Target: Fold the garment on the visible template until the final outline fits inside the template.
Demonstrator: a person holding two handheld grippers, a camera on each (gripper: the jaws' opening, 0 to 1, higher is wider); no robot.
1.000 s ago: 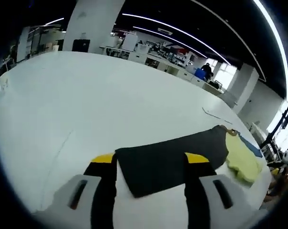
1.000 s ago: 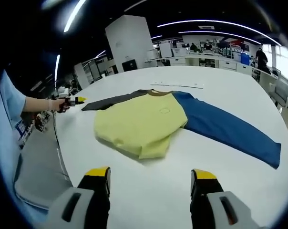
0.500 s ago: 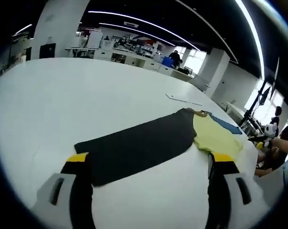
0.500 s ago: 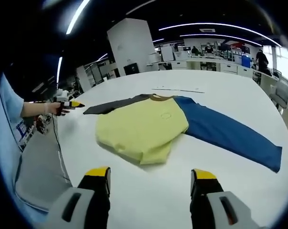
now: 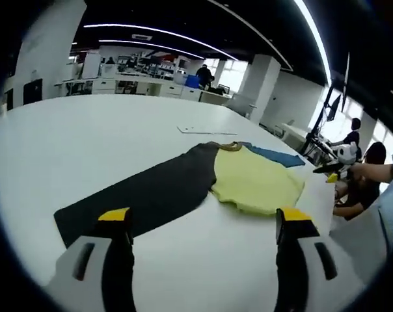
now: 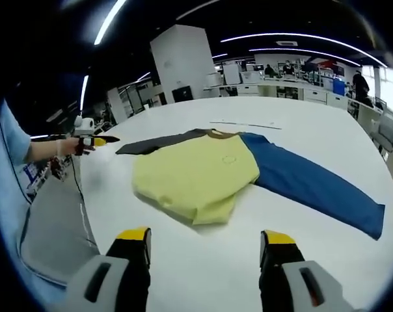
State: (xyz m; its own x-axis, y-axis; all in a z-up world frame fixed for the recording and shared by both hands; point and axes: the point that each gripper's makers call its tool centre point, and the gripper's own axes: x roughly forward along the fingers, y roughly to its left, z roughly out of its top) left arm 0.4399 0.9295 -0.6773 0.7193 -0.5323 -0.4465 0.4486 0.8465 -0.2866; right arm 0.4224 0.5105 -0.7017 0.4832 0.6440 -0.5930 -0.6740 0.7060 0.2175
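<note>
A long-sleeved shirt lies flat on the white table (image 6: 326, 130). It has a yellow body (image 6: 196, 174), a blue sleeve (image 6: 313, 185) stretched right and a dark grey sleeve (image 6: 154, 141) stretched left. My right gripper (image 6: 205, 235) hovers open near the table's edge, short of the yellow hem. In the left gripper view the dark grey sleeve (image 5: 138, 195) runs toward my open left gripper (image 5: 203, 218), its cuff just beyond the left jaw, with the yellow body (image 5: 255, 185) past it. A hand holds the left gripper (image 6: 97, 140) off the dark cuff.
A thin pale strip (image 6: 245, 123) lies on the table beyond the collar. The table edge drops to grey floor (image 6: 47, 221) at the left. A person's light blue sleeve (image 6: 8, 169) is there. Desks and people stand far back.
The left gripper view has swung right and drawn back, so the dark sleeve end is no longer between its jaws. The shirt lies as before. My right gripper has barely moved.
</note>
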